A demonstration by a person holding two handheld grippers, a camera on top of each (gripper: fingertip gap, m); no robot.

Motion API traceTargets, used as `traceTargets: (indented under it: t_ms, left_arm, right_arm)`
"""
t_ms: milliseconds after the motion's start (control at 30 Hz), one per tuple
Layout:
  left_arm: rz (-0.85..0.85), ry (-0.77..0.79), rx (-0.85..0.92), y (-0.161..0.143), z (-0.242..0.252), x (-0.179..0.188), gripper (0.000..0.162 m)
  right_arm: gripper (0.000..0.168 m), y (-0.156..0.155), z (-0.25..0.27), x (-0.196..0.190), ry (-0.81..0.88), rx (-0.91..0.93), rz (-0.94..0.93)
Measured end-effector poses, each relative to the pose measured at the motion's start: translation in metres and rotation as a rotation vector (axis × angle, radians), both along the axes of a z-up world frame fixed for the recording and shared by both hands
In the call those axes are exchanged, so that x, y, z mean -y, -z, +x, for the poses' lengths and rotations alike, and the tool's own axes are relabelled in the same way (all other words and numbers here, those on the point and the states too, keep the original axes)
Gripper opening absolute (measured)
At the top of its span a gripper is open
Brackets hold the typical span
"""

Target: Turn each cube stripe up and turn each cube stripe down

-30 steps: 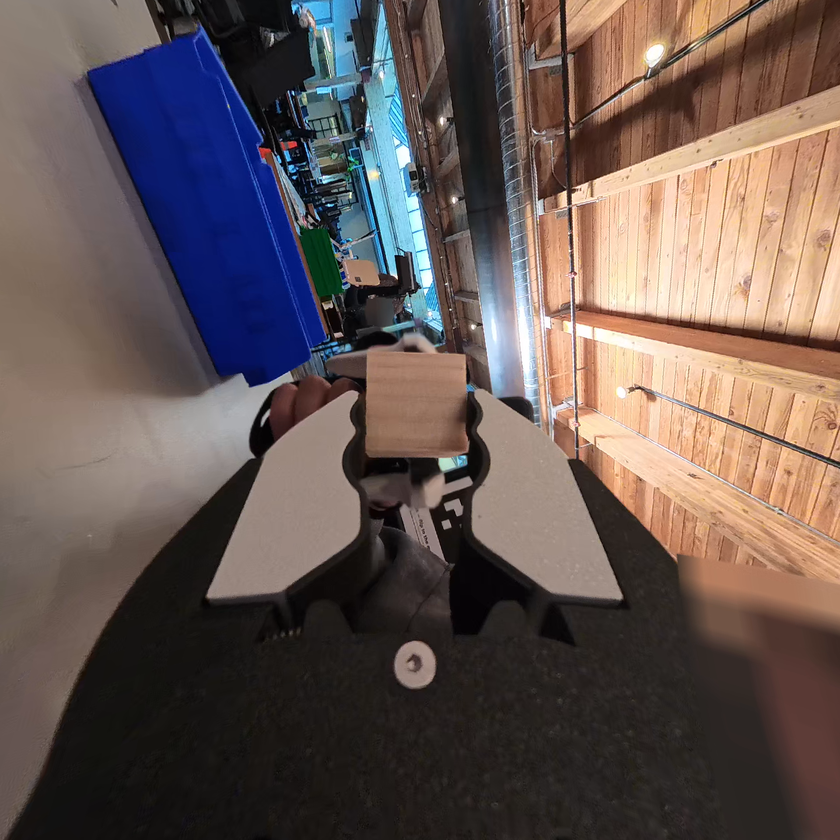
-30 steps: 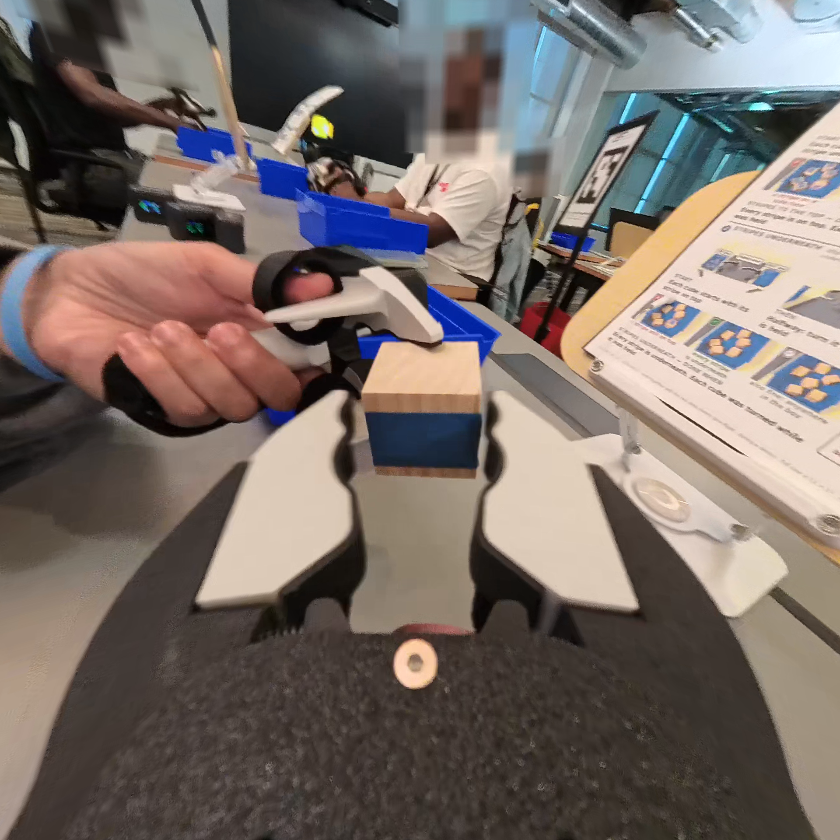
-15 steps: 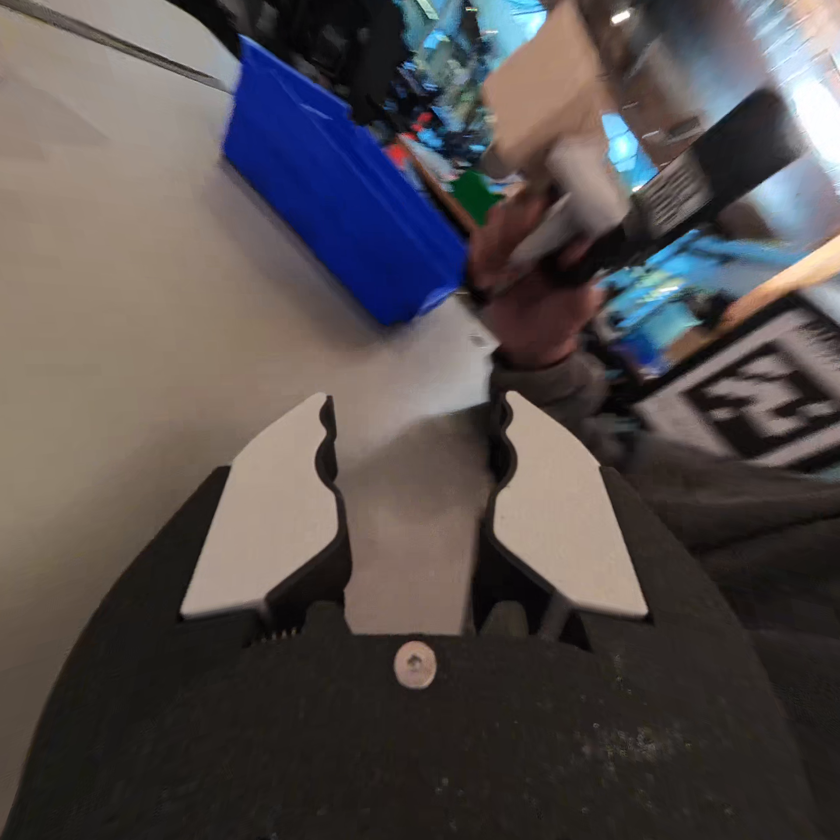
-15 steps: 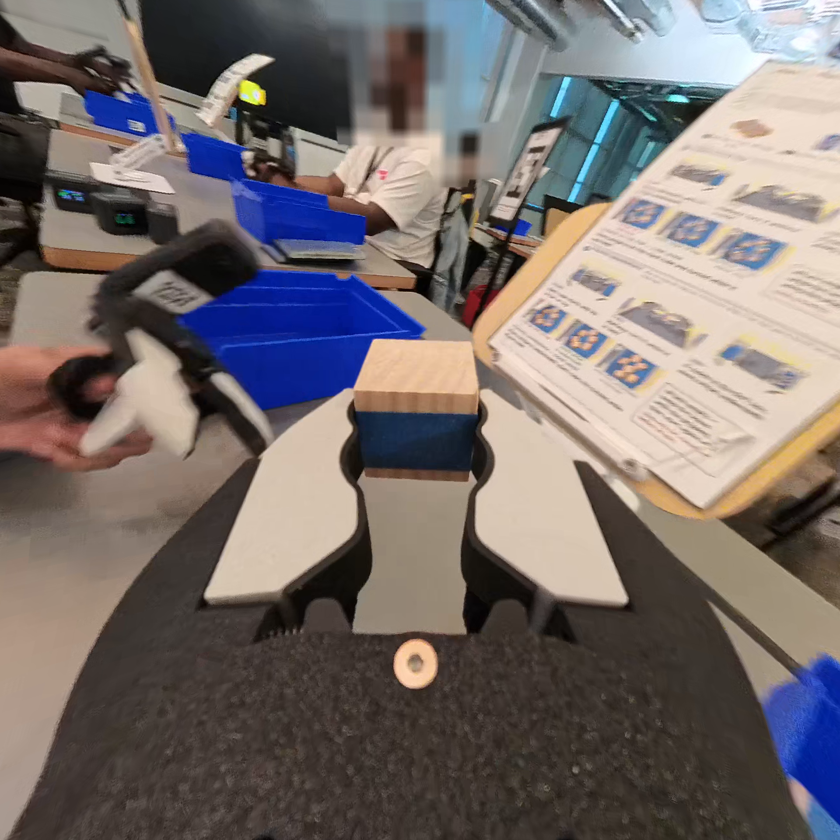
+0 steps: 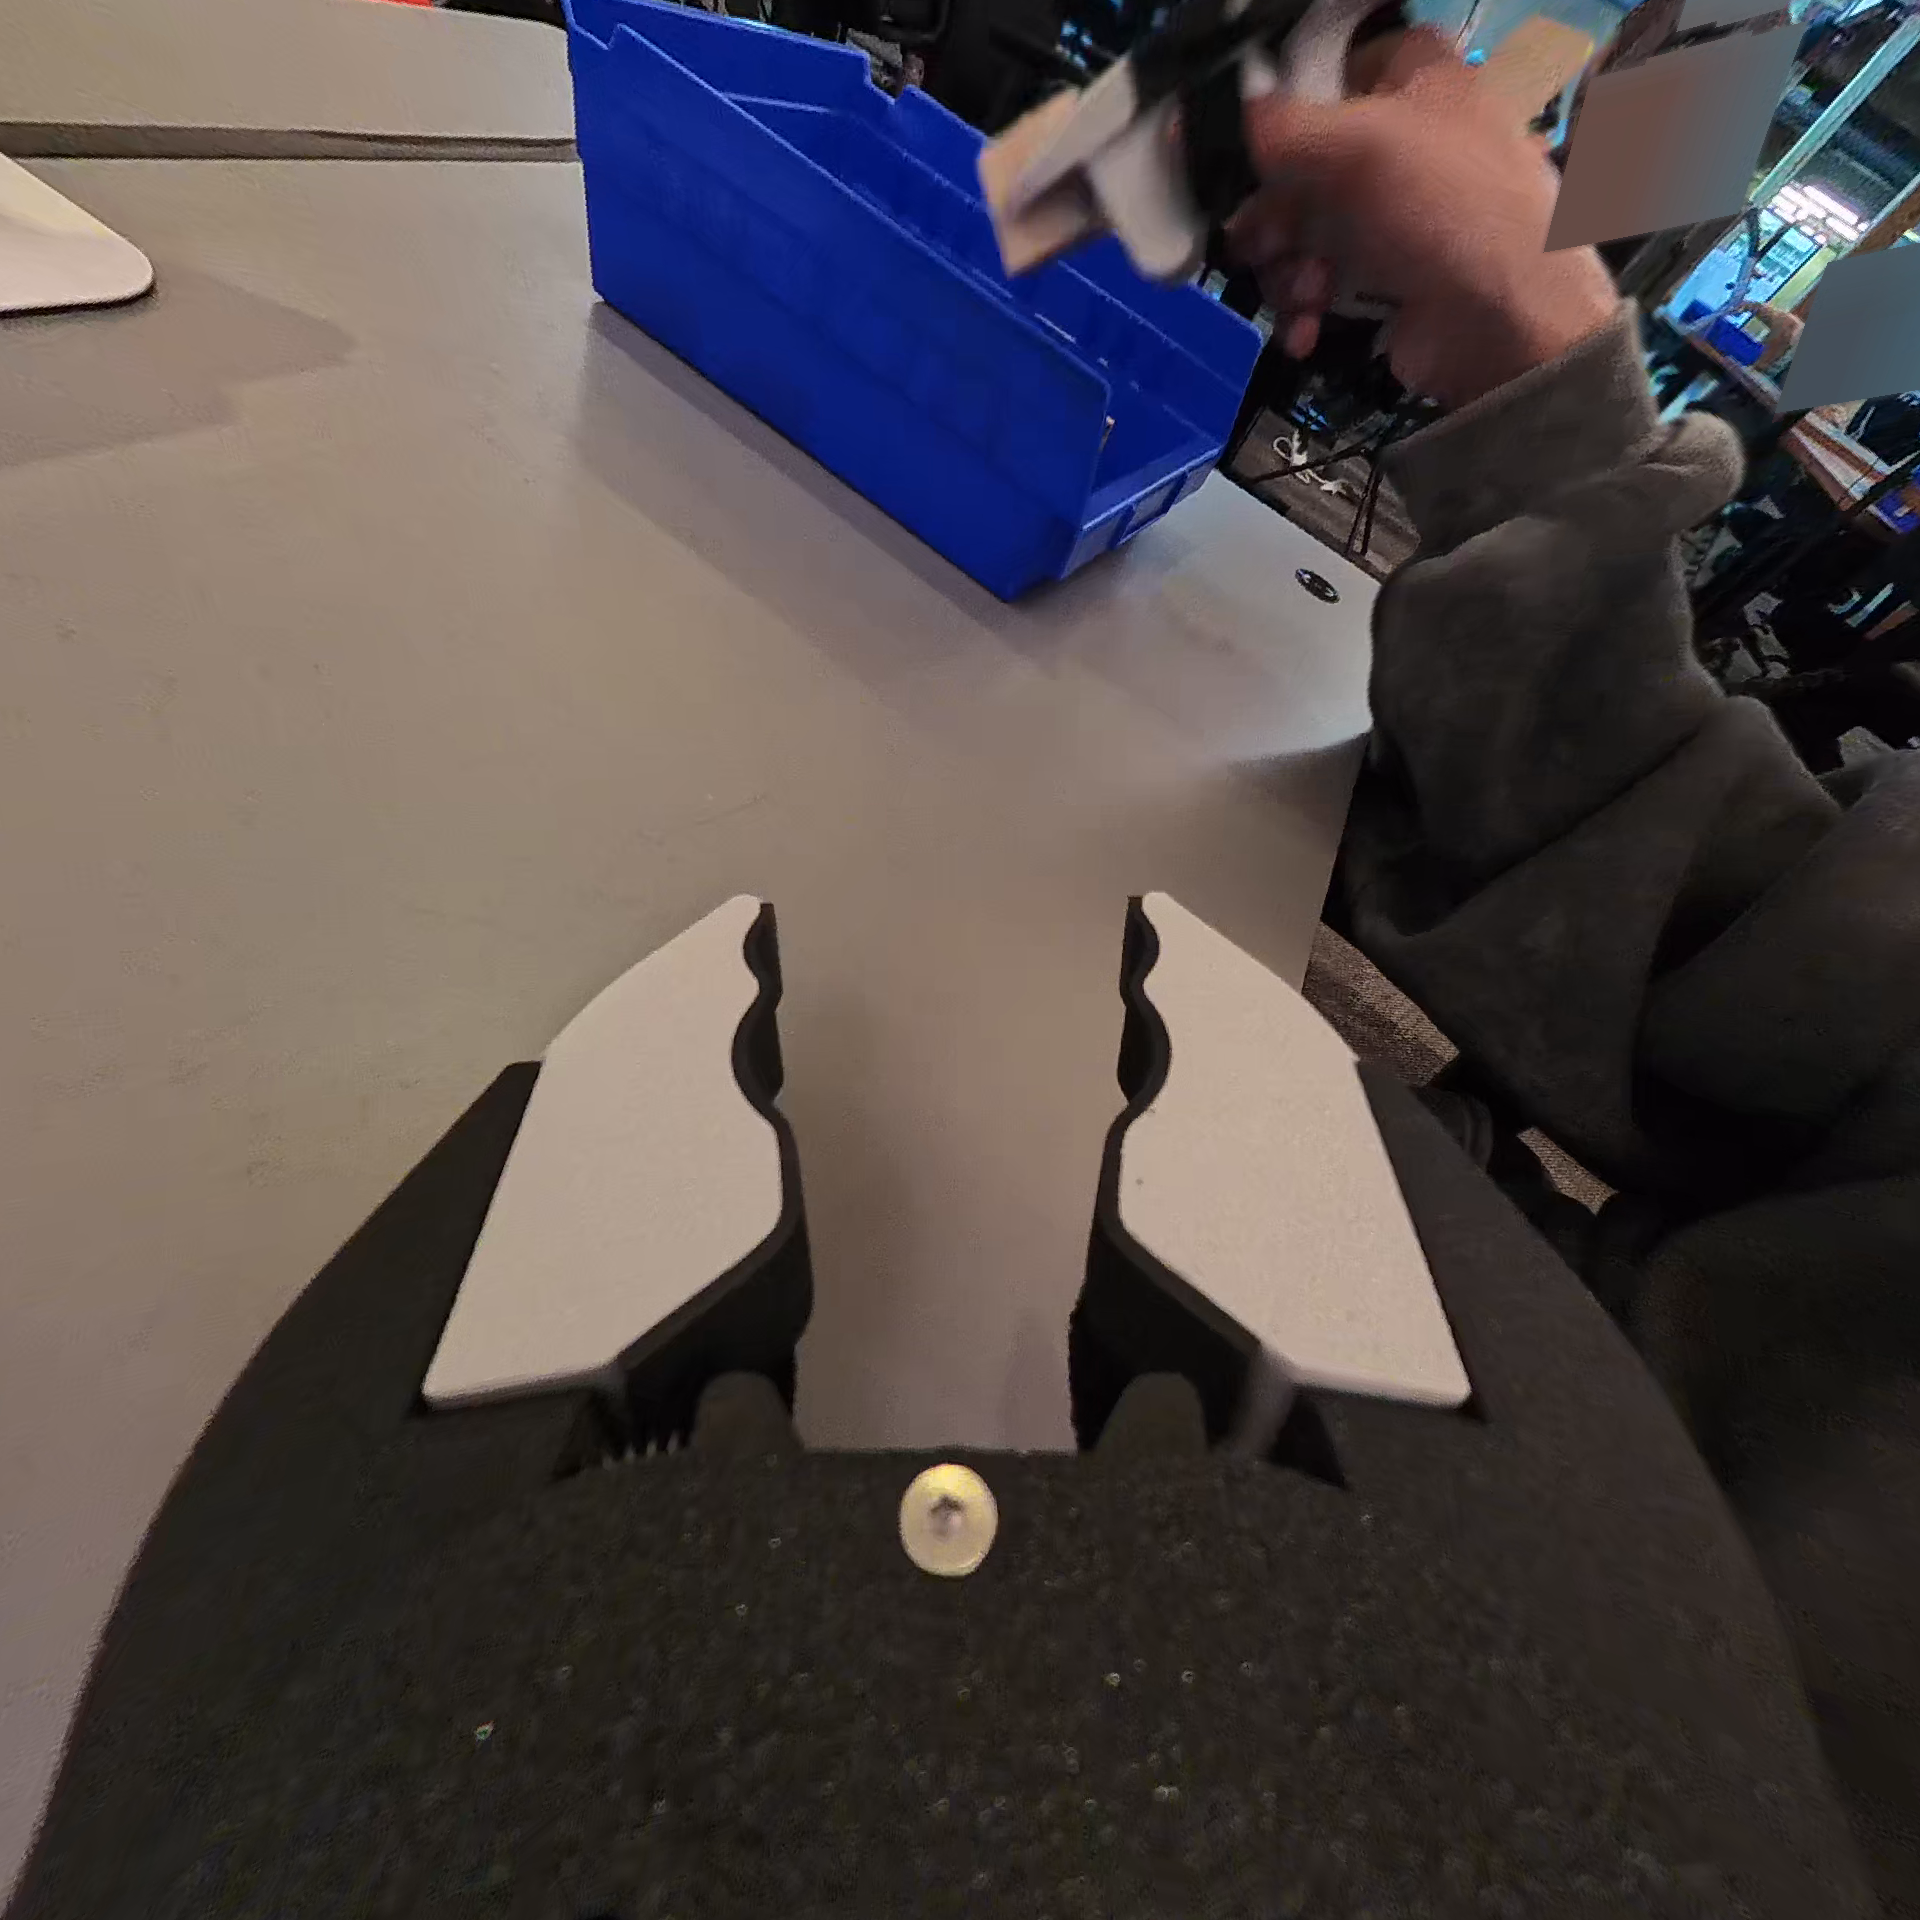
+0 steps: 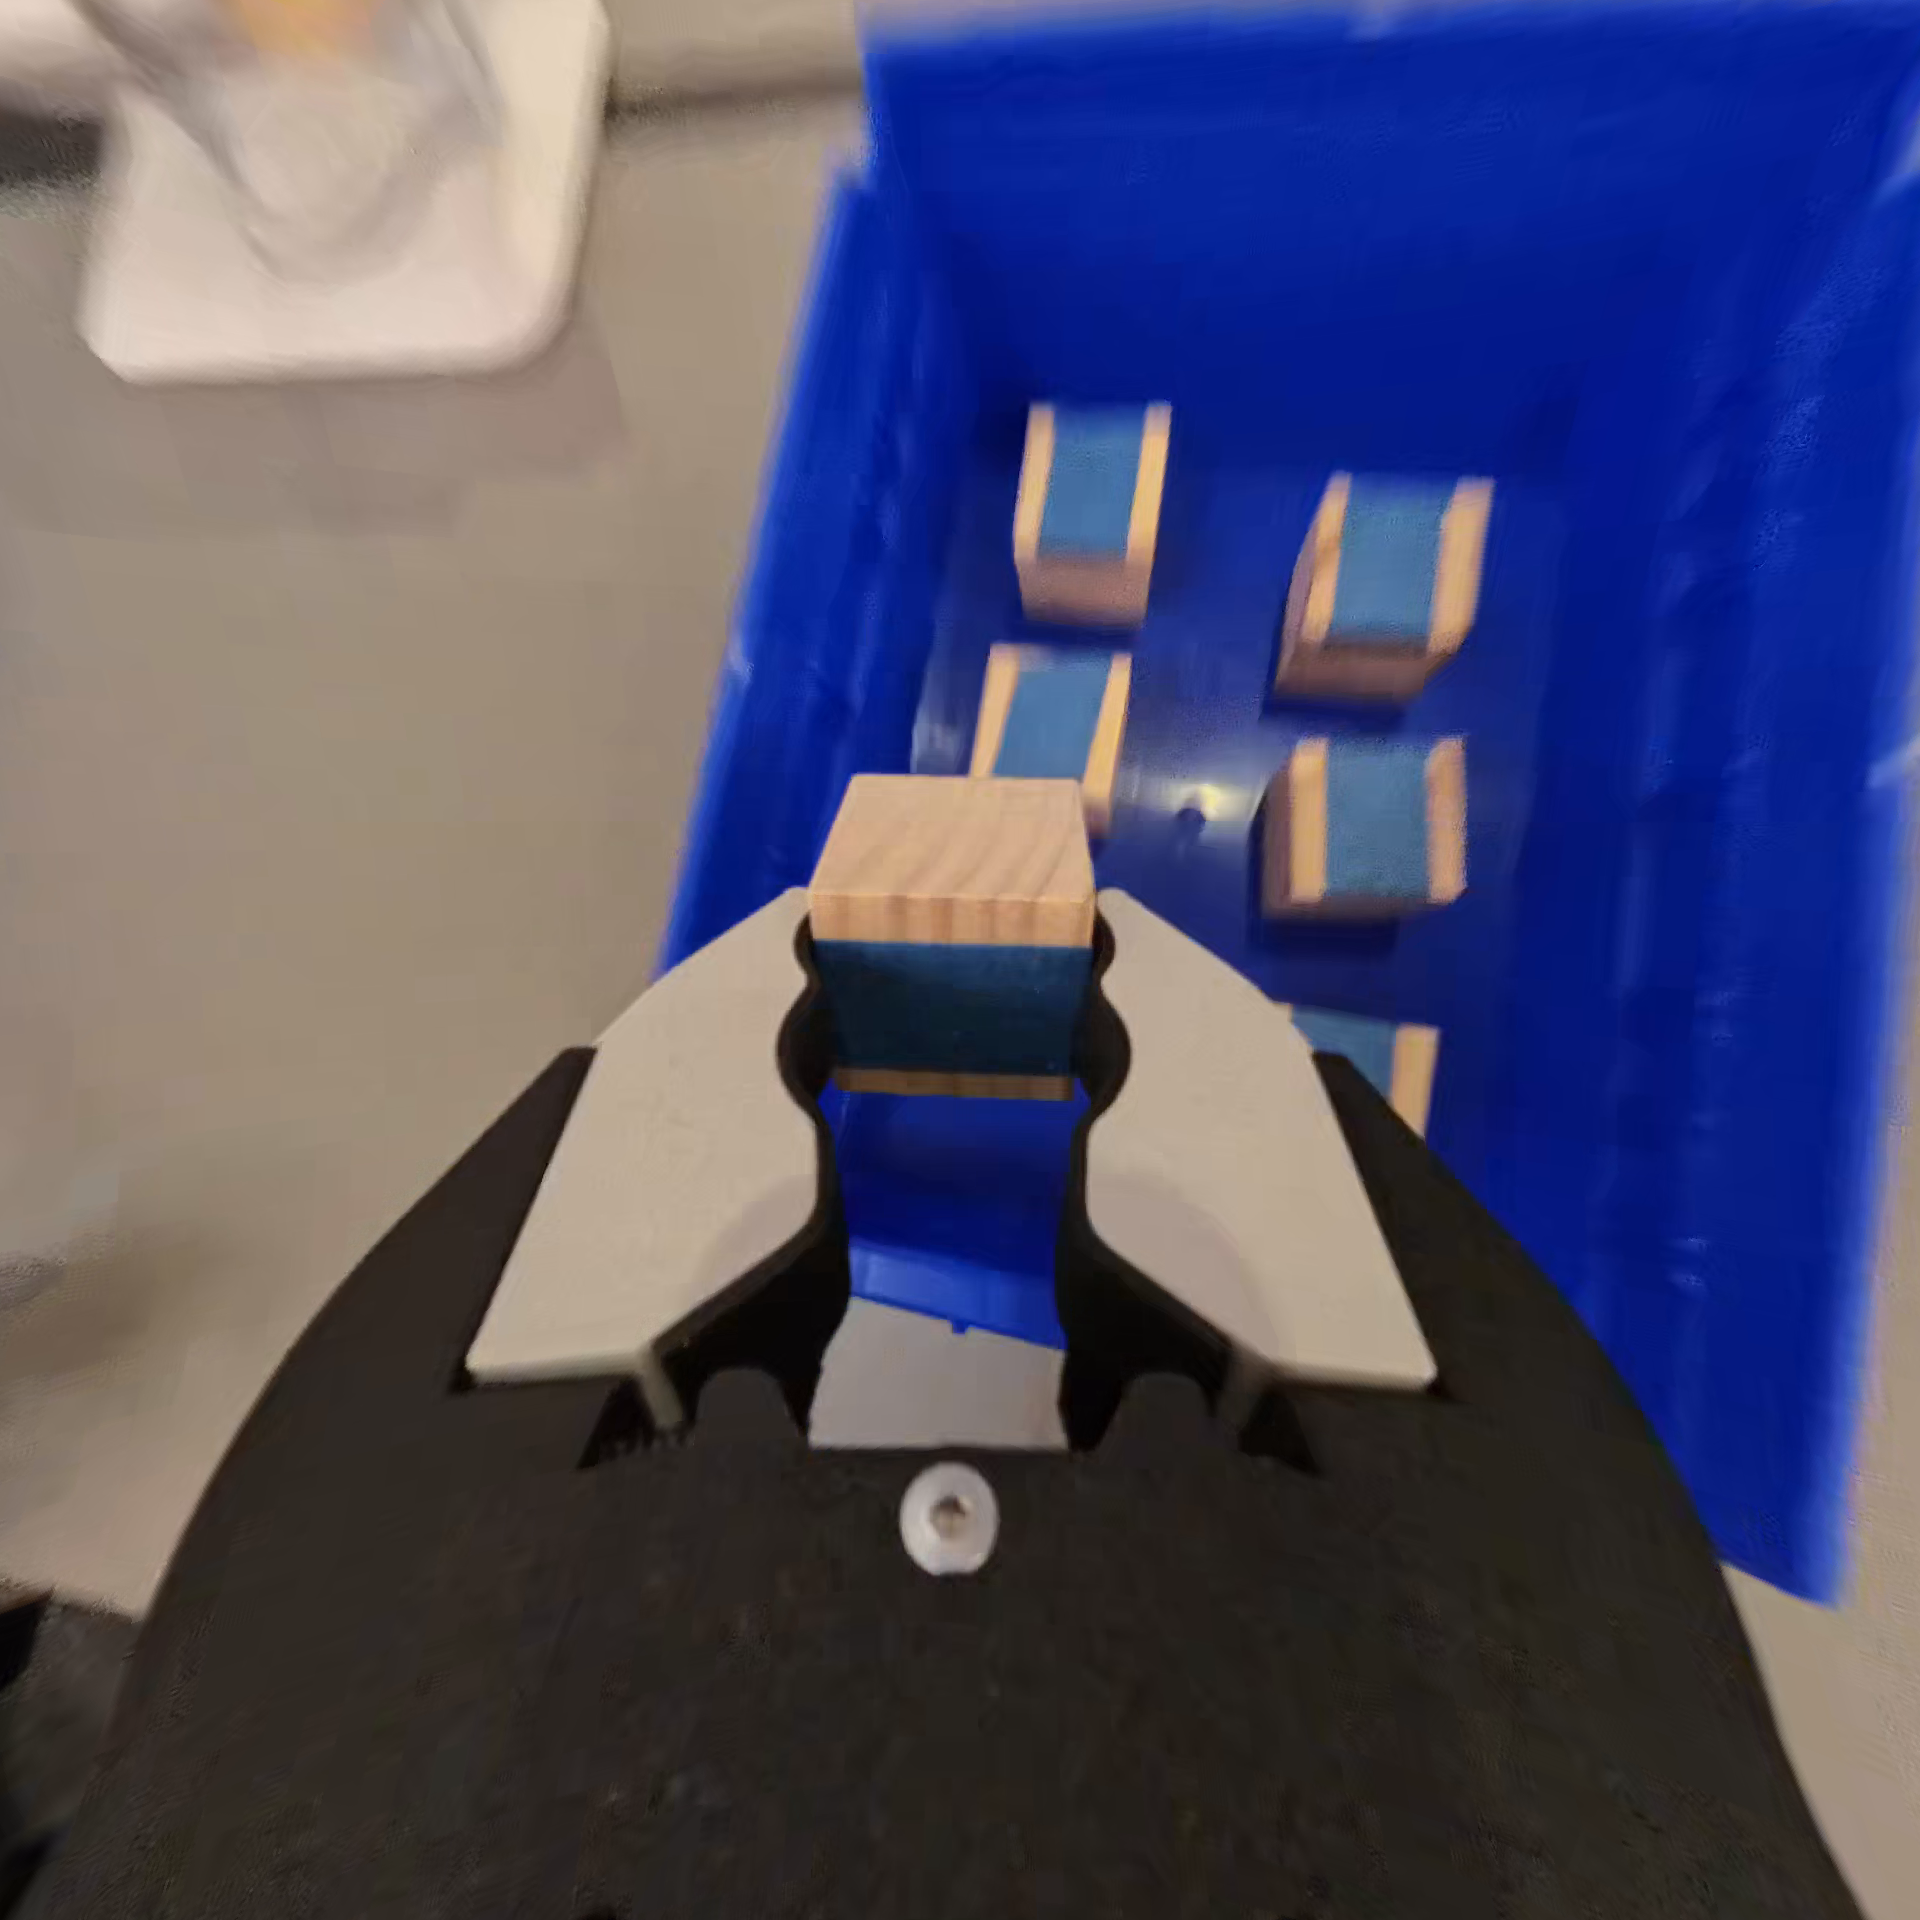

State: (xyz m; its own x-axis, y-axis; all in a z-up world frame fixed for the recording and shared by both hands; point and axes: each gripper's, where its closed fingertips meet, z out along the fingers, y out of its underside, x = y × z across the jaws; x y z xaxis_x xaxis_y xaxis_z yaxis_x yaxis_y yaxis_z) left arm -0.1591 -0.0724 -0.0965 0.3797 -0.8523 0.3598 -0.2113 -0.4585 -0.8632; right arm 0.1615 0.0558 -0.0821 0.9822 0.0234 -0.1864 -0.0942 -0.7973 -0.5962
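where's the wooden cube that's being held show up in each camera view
Left wrist view: the cube is top centre-right, blurred, in the right gripper above the blue bin.
Right wrist view: cube at centre, clamped between the fingers.
Shared landmark: the blue bin.

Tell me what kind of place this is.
Probably a shared workshop or lab: a grey worktable with a blue parts bin, more tables and cables behind, and striped wooden cubes sorted in the bin.
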Motion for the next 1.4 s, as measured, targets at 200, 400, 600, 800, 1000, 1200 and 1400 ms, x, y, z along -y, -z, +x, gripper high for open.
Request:
traceTargets:
  t_ms: [200,400,600,800,1000,1200,1400]
  left_arm:
    - [-0.050,0.001,-0.031,0.010,0.001,0.000,0.062]
    - [-0.073,0.012,-0.040,0.015,0.002,0.000,0.062]
    - [-0.087,0.020,-0.042,0.016,0.002,0.001,0.063]
    - [-0.056,-0.020,-0.042,0.013,-0.005,-0.007,0.062]
    - [0.144,-0.279,-0.117,-0.004,-0.048,-0.046,0.061]
    - [0.275,-0.522,-0.039,-0.042,-0.094,-0.067,0.063]
    - [0.352,-0.635,-0.083,-0.029,-0.113,-0.083,0.065]
  right_arm:
    - [0.046,0.085,0.001,0.009,0.017,0.005,-0.352]
    - [0.046,0.097,0.004,0.014,0.031,0.053,-0.420]
    - [0.054,0.091,0.005,0.007,0.019,0.063,-0.363]
    - [0.059,-0.023,-0.019,-0.007,-0.089,-0.014,0.109]
    - [0.068,-0.176,-0.107,0.031,-0.331,-0.069,0.999]
    - [0.063,-0.138,-0.199,0.046,-0.427,-0.198,1.138]
    - [0.071,-0.060,-0.241,0.042,-0.446,-0.221,1.063]
